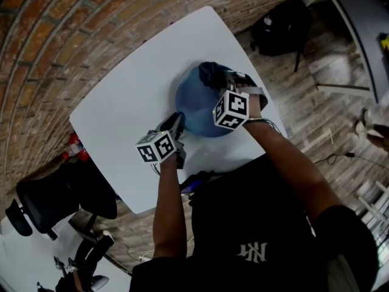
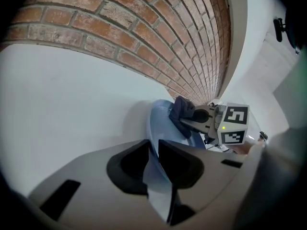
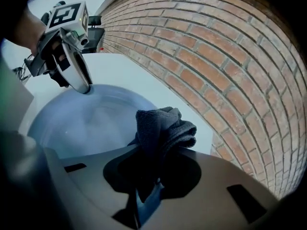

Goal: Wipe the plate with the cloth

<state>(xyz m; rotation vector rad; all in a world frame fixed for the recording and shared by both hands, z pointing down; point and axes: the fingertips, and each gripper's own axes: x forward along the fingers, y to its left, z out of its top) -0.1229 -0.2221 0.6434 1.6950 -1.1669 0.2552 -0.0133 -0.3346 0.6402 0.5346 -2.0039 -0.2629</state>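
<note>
Blue plate [image 1: 193, 115] on the white surface [image 1: 127, 102], near the surface's right-hand edge. Left tongs [image 2: 153, 145]: clamped on the plate's near rim, which runs between the two dark pads. The stretch of rim behind the tongs' grey body is cut off in the left gripper view.

Right tongs [image 3: 156, 155]: clamped on a dark, bunched cloth [image 3: 163, 126]. Its upper folds stand clear above the pads, while its lower part is lost in the shadow between them. The cloth sits at the plate's far rim, on the side towards the brick wall [image 3: 220, 51]. Whether it presses on the plate or rides just above it cannot be told.

In the head view the right tongs' tips are hidden behind their marker cube [image 1: 231, 110], which also covers part of the plate. A dark shape [image 1: 282, 26] on the wooden floor beyond the surface is too indistinct to name.
</note>
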